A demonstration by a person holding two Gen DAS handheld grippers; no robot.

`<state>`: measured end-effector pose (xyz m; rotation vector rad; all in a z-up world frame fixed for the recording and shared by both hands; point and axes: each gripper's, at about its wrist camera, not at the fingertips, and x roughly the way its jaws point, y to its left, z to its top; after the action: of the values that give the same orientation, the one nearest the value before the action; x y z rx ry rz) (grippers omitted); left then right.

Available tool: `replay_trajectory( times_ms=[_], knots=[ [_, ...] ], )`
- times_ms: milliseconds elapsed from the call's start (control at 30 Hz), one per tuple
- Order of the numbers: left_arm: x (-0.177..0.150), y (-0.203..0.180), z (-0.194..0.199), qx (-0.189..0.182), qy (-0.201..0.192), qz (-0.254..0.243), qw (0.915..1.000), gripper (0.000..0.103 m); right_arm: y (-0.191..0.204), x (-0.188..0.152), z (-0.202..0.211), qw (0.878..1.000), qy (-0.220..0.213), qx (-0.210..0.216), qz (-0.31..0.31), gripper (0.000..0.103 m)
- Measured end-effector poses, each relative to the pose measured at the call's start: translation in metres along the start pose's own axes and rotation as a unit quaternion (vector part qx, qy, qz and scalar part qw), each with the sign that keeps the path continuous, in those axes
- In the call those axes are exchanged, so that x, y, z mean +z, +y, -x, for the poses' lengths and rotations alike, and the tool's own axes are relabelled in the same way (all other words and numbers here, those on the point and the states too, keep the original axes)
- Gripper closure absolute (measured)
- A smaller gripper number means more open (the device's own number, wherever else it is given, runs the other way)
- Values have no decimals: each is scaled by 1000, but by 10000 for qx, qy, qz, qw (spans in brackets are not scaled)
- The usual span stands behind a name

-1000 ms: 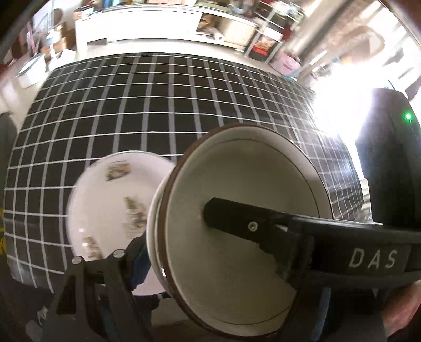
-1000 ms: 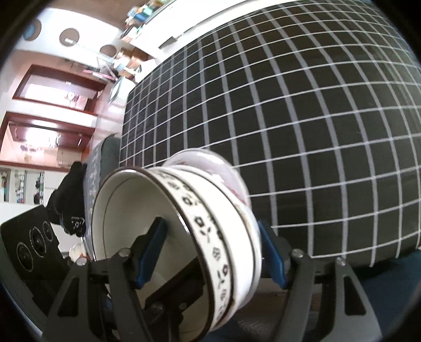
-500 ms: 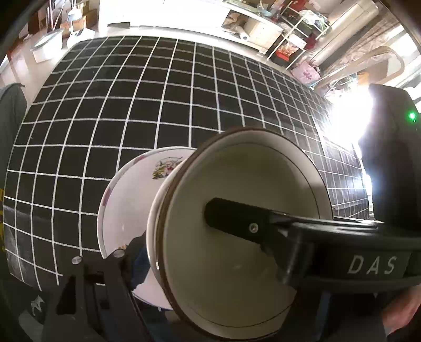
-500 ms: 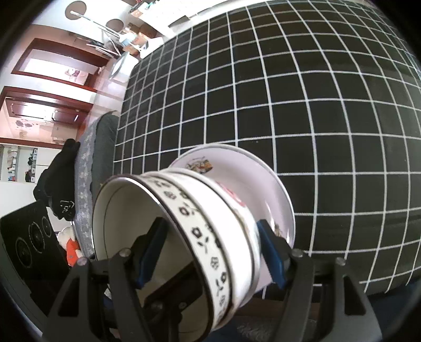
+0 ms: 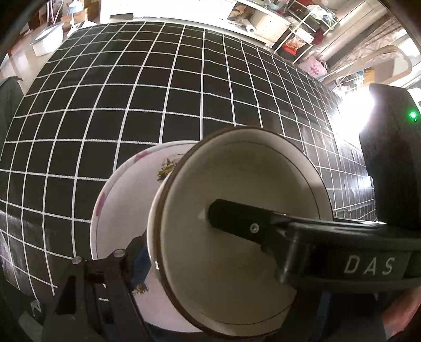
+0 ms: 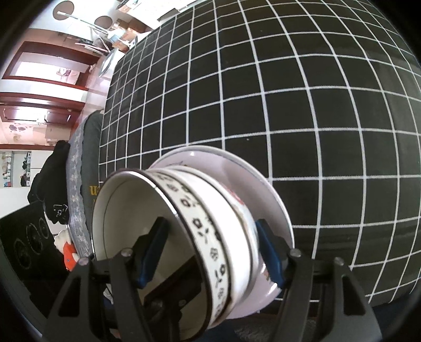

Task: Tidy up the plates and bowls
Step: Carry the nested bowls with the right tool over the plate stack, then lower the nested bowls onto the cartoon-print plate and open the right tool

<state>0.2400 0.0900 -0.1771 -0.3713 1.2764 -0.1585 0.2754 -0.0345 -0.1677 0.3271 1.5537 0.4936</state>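
A black tablecloth with a white grid point(image 5: 158, 110) fills most of the left wrist view. At twelve o'clock stands a long white cabinet point(image 5: 163, 8); toward one o'clock, open metal shelves of clutter point(image 5: 302, 31). Hard glare from a bright window point(image 5: 352, 110) burns at three o'clock. In the right wrist view, red-brown wooden door frames point(image 6: 47, 65) sit at ten o'clock, above a grey patterned cushion point(image 6: 79, 168).

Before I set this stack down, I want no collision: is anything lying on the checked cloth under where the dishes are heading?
Nothing visible does. The checked cloth is bare across what both views show. The left gripper and right gripper clamp the bowl stacked on the plate, which hide the cloth directly beneath them.
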Motion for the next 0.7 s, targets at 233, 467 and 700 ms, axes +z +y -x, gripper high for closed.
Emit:
replay_trajectory(
  times_ms=[233,467,700],
  knots=[
    [-2,-2,4,77,-105,-98,9999,26,-8,-1,4,9999,-127,66,-77,33],
    [6,-11,-2,148,-94,-92,9998,26,-13,-5,9,9997,-163,113,-115,34],
    [-3,-2,8,149,-161,-5,9998,26,-10,-7,34,9987,-516,-5,-3,34]
  ],
)
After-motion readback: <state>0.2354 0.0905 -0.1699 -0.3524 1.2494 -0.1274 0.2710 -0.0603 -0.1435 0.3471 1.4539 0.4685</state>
